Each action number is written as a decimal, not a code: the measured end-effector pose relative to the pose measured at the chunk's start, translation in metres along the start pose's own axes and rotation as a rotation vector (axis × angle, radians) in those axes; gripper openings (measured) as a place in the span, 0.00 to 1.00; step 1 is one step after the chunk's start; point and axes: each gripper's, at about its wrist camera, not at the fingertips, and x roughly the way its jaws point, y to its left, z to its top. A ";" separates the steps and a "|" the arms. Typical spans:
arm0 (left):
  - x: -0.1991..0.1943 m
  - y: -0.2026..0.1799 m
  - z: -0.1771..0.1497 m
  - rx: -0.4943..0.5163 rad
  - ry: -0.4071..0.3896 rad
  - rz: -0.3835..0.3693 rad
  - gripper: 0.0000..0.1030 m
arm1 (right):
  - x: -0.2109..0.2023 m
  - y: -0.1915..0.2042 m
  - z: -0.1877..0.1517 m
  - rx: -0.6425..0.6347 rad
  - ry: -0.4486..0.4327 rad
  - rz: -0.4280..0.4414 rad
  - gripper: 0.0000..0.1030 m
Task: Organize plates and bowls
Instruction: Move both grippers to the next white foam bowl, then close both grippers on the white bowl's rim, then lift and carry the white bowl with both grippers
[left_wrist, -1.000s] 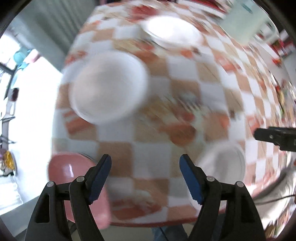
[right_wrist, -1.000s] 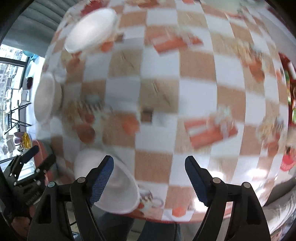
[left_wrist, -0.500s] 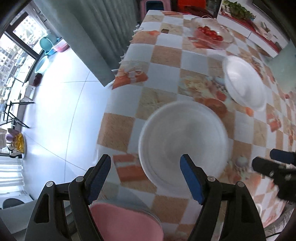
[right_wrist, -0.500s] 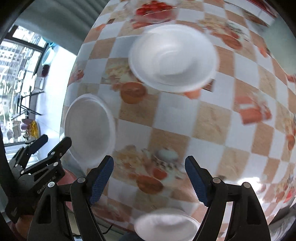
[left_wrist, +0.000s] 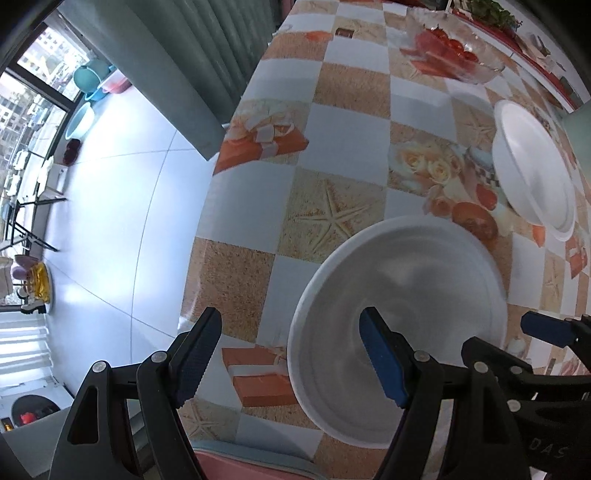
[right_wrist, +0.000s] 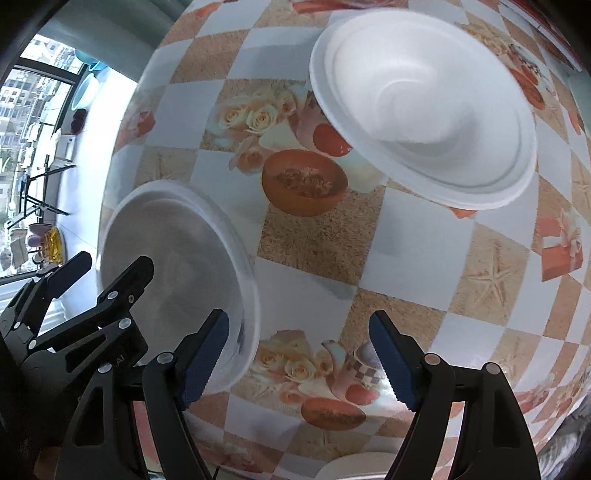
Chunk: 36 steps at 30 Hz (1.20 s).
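Observation:
A white plate (left_wrist: 399, 325) lies near the table's left edge; it also shows in the right wrist view (right_wrist: 177, 280). My left gripper (left_wrist: 291, 362) is open, its right finger over the plate's near rim, its left finger off it. My right gripper (right_wrist: 299, 362) is open and empty, just right of that plate. A second white plate (right_wrist: 424, 107) lies farther back; it shows in the left wrist view (left_wrist: 532, 166) too. A pink dish (left_wrist: 258, 469) sits at the bottom edge.
The table has a checked orange-and-white cloth (left_wrist: 347, 122). A glass bowl of tomatoes (left_wrist: 450, 51) stands at the far end. Another white dish (right_wrist: 354, 469) peeks in at the bottom. The table edge drops to a tiled floor (left_wrist: 110, 206) on the left.
Both grippers have moved in closer and lower over the table. The near white plate now fills more of both views, and the left gripper's right finger reaches over its rim.

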 end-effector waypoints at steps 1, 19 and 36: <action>0.003 0.000 0.000 0.000 0.008 -0.002 0.78 | 0.003 0.001 0.001 -0.001 0.001 0.002 0.70; 0.006 -0.081 -0.025 0.143 0.085 -0.126 0.34 | 0.008 -0.043 -0.033 -0.006 0.065 0.007 0.17; -0.009 -0.210 -0.047 0.322 0.045 -0.135 0.36 | 0.003 -0.137 -0.086 0.163 0.023 0.009 0.17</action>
